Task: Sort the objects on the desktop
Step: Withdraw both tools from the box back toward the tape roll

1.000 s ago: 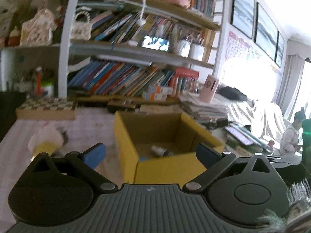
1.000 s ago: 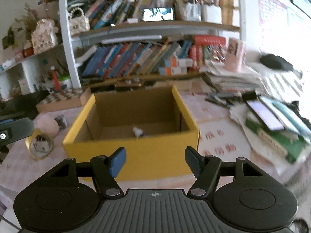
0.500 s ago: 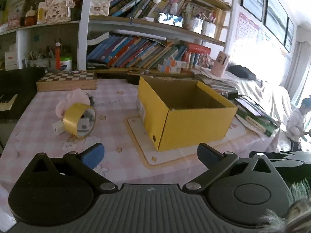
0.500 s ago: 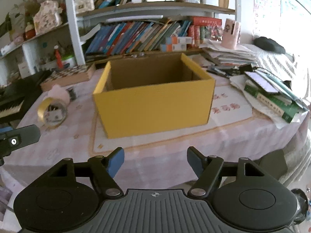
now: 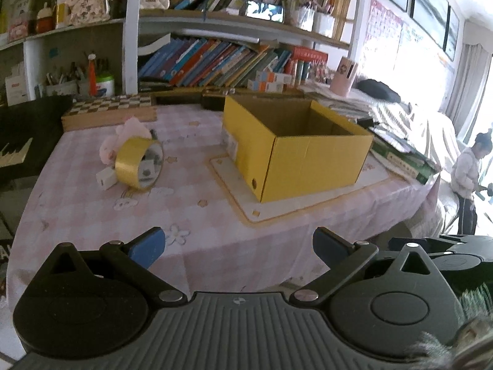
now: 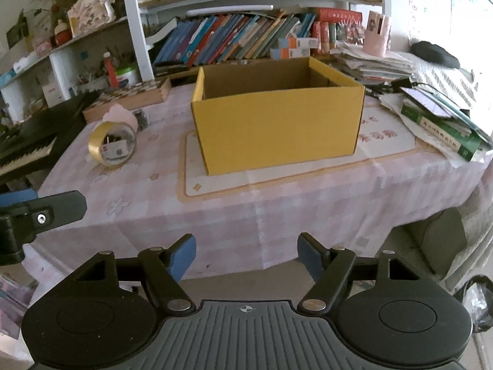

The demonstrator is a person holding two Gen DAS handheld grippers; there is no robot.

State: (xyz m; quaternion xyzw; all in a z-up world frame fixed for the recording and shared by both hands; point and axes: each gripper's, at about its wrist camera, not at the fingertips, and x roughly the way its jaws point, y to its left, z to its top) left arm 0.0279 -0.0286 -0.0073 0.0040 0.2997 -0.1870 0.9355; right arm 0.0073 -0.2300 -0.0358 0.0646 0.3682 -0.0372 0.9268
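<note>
An open yellow cardboard box (image 5: 311, 163) (image 6: 277, 123) stands on a white mat on the pink checked tablecloth. Left of it a gold tape roll (image 5: 138, 163) (image 6: 111, 148) stands on edge, with a pink soft toy (image 5: 129, 129) (image 6: 120, 114) behind it and a small white block (image 5: 105, 179) beside it. My left gripper (image 5: 238, 246) is open and empty, over the table's front edge. My right gripper (image 6: 246, 256) is open and empty, in front of the table and off it. The left gripper's finger (image 6: 46, 212) shows at the right wrist view's left edge.
A wooden chessboard box (image 5: 107, 111) lies at the back left. Stacked books and papers (image 6: 443, 123) crowd the table's right side. A bookshelf (image 5: 231, 55) stands behind. A keyboard (image 6: 24, 145) sits left of the table. A child (image 5: 468, 178) stands at the far right.
Both grippers have pulled back from over the box to the table's front edge and beyond. The box and tape roll now look farther away. Both stay open and empty.
</note>
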